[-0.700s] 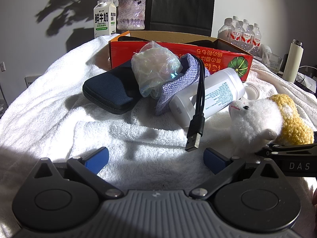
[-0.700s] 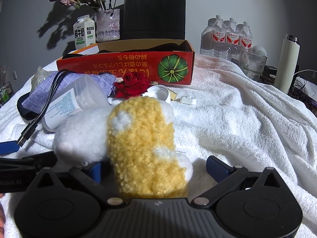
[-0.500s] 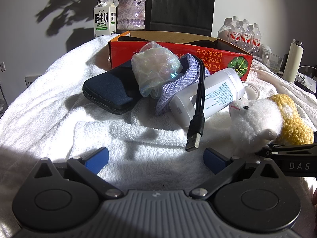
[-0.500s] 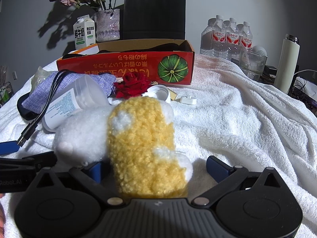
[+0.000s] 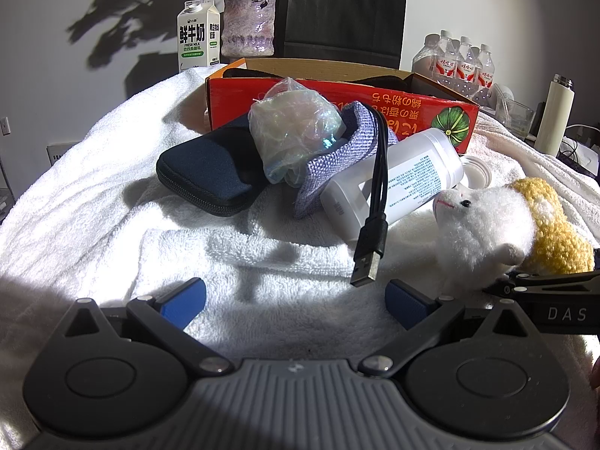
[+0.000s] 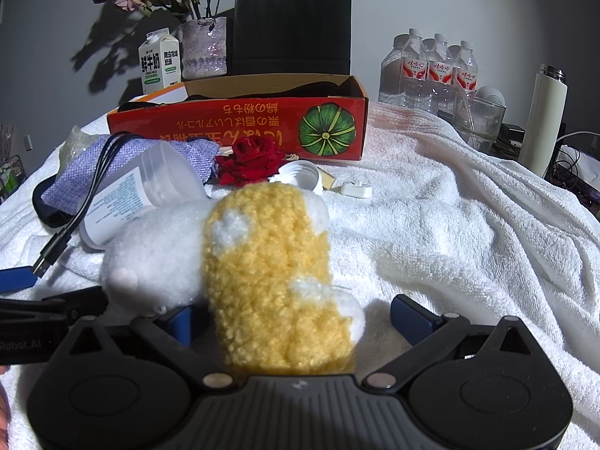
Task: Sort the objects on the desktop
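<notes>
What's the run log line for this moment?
left gripper: open, empty | right gripper: open around plush toy | red box: behind

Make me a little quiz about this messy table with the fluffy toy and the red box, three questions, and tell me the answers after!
1. True or false: the right gripper is squeezing the plush toy.
2. What lies draped over the white bottle? A) a red rose B) a black USB cable C) a milk carton
3. Fill in: the picture printed on the red box is a green ____.

Key:
1. False. The toy lies between open fingers, and the right-hand pad stands clear of it.
2. B. The cable runs over the bottle and its plug hangs past it.
3. Pumpkin.
</notes>
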`<action>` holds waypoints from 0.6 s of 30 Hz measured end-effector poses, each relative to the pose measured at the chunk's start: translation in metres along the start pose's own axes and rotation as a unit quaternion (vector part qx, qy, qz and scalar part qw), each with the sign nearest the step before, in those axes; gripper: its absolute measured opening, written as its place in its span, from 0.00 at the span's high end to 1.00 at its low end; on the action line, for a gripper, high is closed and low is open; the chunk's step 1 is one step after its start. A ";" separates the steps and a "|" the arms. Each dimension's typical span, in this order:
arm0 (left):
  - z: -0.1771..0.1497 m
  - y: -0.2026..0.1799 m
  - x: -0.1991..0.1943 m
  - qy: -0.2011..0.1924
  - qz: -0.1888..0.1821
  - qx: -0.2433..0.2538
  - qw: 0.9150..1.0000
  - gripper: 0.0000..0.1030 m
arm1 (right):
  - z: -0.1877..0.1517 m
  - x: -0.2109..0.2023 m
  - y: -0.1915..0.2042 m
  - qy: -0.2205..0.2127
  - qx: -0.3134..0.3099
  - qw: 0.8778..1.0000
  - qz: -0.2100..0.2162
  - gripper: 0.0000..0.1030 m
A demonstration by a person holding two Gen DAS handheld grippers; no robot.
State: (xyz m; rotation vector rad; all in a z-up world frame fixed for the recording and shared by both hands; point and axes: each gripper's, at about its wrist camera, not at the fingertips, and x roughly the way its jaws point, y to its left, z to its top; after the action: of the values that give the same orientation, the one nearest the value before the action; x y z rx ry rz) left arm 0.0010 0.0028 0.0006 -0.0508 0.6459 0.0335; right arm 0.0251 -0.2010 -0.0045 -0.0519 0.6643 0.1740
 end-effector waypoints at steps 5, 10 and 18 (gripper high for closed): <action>0.000 0.000 0.000 0.000 0.000 0.000 1.000 0.00 | 0.000 0.000 0.000 0.000 0.000 1.000 0.000 0.00; 0.001 0.000 0.000 0.000 0.000 0.000 1.000 0.00 | 0.000 0.000 0.001 0.000 -0.004 1.000 0.000 0.00; 0.001 0.003 -0.004 -0.005 -0.010 -0.002 1.000 0.00 | 0.000 -0.002 -0.002 0.011 -0.022 1.000 0.019 0.00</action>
State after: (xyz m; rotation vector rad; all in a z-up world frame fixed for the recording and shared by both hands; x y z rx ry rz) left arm -0.0024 0.0058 0.0036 -0.0613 0.6355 0.0149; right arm 0.0238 -0.2030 -0.0026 -0.0836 0.6840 0.2253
